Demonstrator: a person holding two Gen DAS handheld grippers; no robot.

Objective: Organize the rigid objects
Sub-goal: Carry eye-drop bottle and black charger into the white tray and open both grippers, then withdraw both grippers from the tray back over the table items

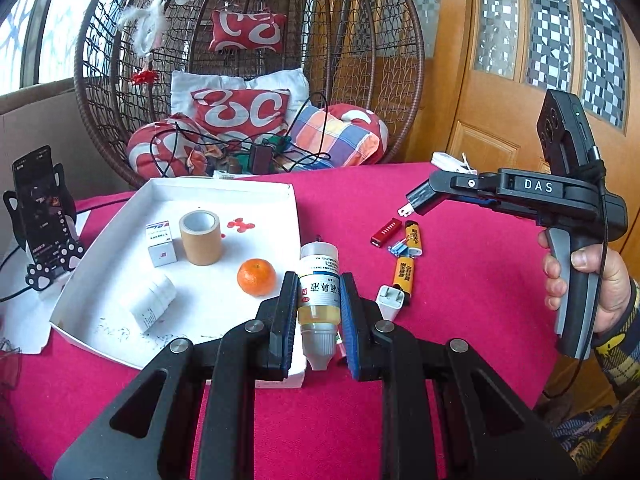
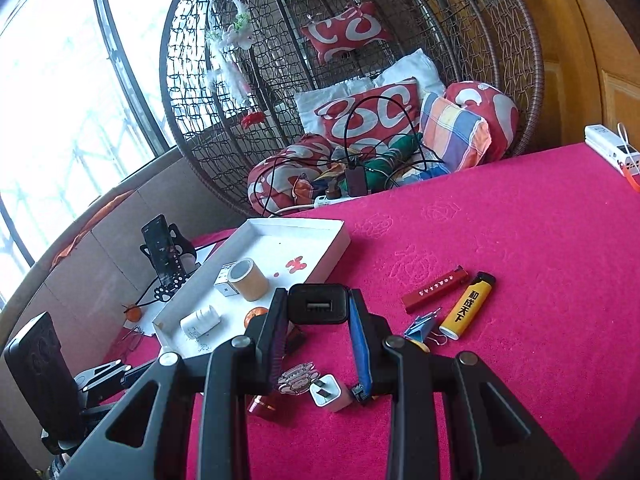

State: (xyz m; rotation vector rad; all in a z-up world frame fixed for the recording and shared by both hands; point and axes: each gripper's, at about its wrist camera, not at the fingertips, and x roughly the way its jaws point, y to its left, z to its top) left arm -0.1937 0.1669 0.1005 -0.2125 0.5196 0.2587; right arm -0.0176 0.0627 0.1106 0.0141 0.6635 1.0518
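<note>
Left gripper (image 1: 319, 308) clamping the medicine bottle (image 1: 319, 280) (cap toward camera) over the white tray (image 1: 120, 256) edge. Right gripper (image 2: 318, 312) gripping the black USB charger (image 2: 318, 304) above the pink tabletop (image 2: 520, 260).

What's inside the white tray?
In the white tray: a roll of brown tape, a little white box, a white bottle lying down, an orange and red marks. The left claw and its bottle hide the near corner.
</note>
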